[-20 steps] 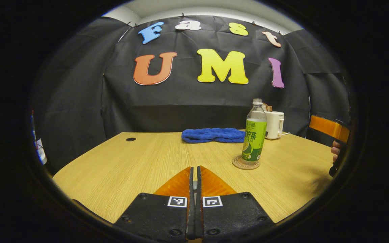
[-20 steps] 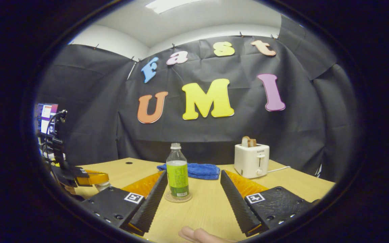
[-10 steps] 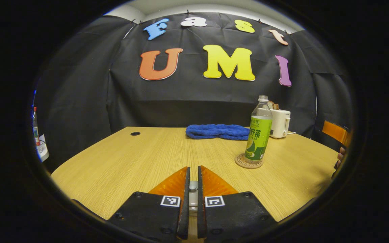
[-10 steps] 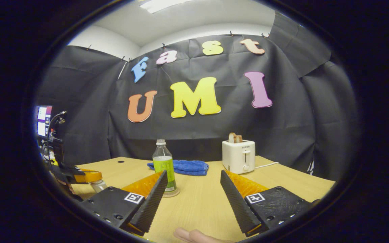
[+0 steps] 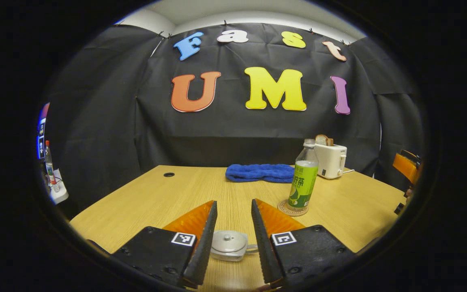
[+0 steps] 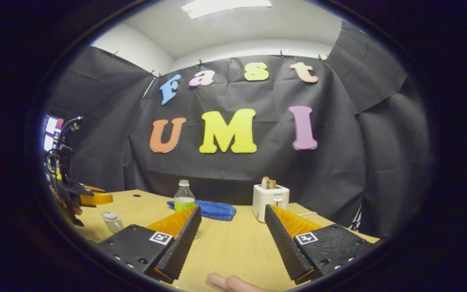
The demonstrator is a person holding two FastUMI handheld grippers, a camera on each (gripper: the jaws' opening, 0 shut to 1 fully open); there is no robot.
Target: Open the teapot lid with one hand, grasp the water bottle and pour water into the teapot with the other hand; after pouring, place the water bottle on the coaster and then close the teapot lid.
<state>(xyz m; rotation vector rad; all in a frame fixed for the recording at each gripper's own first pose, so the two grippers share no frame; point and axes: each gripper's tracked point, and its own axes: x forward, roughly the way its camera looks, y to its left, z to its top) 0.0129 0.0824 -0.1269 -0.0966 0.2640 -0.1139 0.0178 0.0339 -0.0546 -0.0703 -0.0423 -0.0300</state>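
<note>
One teapot [image 5: 229,245], one water bottle [image 5: 303,178], one coaster [image 5: 293,208], one blue towel [image 5: 260,172] and one white toaster [image 5: 330,160] with one slice of bread [image 5: 322,140] in it stand on the wooden counter [image 5: 156,198]. With the water bottle as the landmark: it stands upright on the coaster, the towel lies just behind it and to its left, the toaster sits behind it to its right, and the teapot, lid [image 5: 228,237] on, sits nearer the camera and to its left, in the left gripper view. The left gripper [image 5: 233,243] has its jaws parted to a moderate gap on either side of the teapot, neither one pressing on it; a second ago they were closed together with no teapot showing between them, and half a second ago they stood only a slit apart with a sliver of the lid visible. The right gripper [image 6: 230,239] has its jaws spread wide over bare counter, gripping nothing, as in both earlier frames. In the right gripper view the water bottle [image 6: 184,195] now stands behind the left-hand jaw, partly hidden, whereas a second ago it stood in the gap between the jaws; the toaster [image 6: 270,197] now sits just above the tip of the right-hand jaw. In this view the teapot [image 6: 112,221] sits far to the left of the bottle, with the other gripper [image 6: 91,198] above it. A fingertip [image 6: 227,283] shows at the bottom edge.
</note>
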